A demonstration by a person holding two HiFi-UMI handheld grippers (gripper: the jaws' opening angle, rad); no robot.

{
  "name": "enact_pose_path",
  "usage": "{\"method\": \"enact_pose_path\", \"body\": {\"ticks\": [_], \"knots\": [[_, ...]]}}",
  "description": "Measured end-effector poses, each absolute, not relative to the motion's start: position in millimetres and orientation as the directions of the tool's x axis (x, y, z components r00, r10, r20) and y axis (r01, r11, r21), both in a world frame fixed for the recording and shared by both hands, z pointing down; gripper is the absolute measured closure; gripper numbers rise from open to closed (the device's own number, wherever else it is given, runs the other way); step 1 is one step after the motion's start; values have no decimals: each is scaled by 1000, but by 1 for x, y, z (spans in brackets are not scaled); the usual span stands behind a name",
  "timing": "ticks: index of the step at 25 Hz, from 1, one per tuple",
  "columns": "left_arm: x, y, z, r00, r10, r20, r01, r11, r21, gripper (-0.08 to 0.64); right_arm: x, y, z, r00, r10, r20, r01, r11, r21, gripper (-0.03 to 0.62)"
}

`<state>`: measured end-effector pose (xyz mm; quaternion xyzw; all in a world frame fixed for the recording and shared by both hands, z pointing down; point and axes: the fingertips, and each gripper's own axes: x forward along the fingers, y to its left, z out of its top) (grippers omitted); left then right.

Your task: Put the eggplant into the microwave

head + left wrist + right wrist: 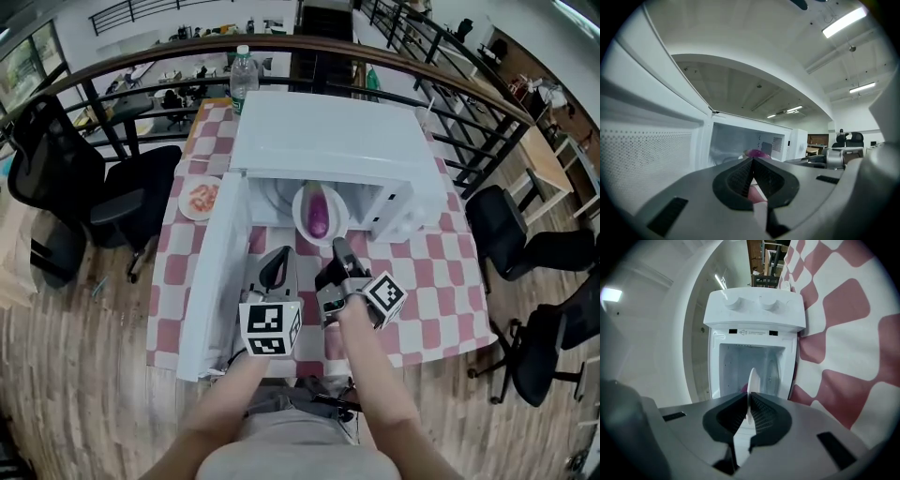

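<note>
Head view shows the eggplant (pixel 319 214) lying on a plate (pixel 302 208) at the mouth of the microwave (pixel 328 141). The door (pixel 217 272) is swung wide open to the microwave's left side. The right gripper (pixel 337 246) is in front of the microwave and pinches the plate's near rim. In the right gripper view the thin white edge of the plate (pixel 751 390) stands between the closed jaws, w/ the cavity behind it. The left gripper (pixel 275 267) is also in front of the microwave, between door and plate. Its jaws are pressed together on nothing, and the eggplant (pixel 757 153) shows just past its tips.

The step, as I judge it, is to slide the plate deeper into the microwave. To do it well: hold the plate level so the eggplant does not roll, push straight toward the back wall, and stop approx. at the centre of the floor. Release only when the plate rests flat. The left gripper should stay clear of the door's swing path.

The eggplant's long axis runs front to back, i.e. into the cavity, w/ one end toward the back wall and the other toward the right gripper. I cannot tell which end is the stem.
</note>
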<state>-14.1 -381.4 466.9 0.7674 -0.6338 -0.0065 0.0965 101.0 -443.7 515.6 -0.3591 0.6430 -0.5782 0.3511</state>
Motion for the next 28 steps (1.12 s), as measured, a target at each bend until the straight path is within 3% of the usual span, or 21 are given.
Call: {"method": "enact_pose_path", "body": {"ticks": [14, 28], "knots": [[-8, -399, 498, 193, -976, 100, -974, -179, 138, 557, 84, -489, 563, -485, -875, -10, -40, 33, -999, 555], [-11, -404, 494, 188, -976, 110, -976, -172, 137, 557, 76, -518, 570, -465, -875, 137, -185, -56, -981, 557]]}}
